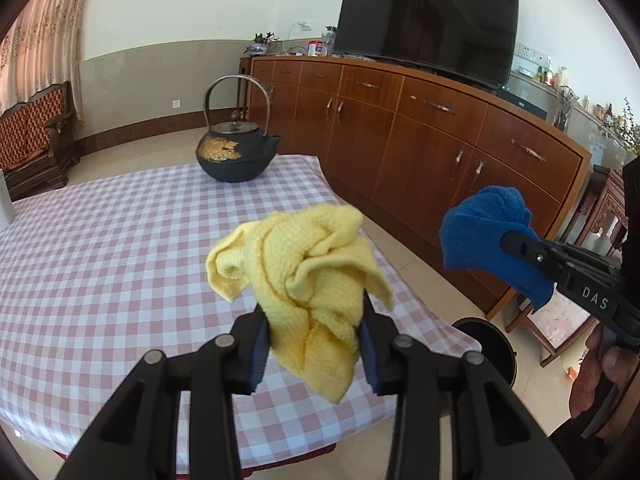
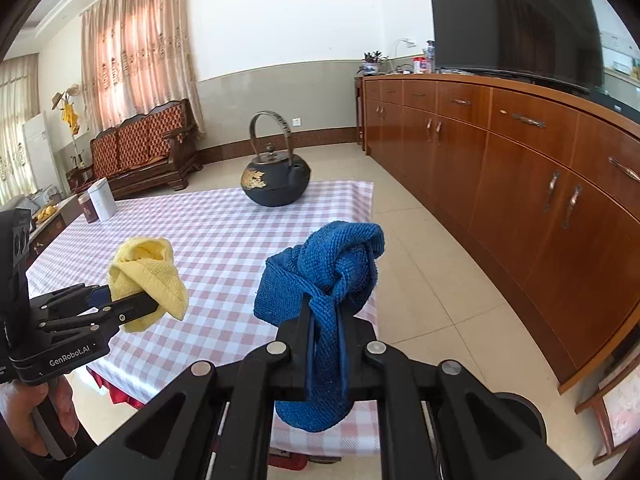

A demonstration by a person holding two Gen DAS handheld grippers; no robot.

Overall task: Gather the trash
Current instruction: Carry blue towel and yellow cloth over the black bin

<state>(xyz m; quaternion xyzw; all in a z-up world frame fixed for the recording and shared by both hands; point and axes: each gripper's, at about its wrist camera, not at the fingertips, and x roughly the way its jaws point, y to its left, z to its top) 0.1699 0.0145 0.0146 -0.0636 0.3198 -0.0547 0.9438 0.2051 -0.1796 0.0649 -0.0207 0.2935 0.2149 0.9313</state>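
yellow cloth [image 1: 304, 276] clenched in left jaws, blue cloth [image 2: 324, 280] in right

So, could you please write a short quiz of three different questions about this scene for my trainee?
1. True or false: the left gripper is shut on the crumpled yellow knitted cloth.
2. What does the right gripper hold? A) a crumpled blue knitted cloth B) a white tin C) nothing
3. Fill the gap: the black cast-iron teapot with the gold pattern stands on the pink-and-white checked ____.

Key
1. True: both pads press the yellow cloth.
2. A: the blue cloth is pinched between the closed fingers.
3. Tablecloth, at the far end of the table.
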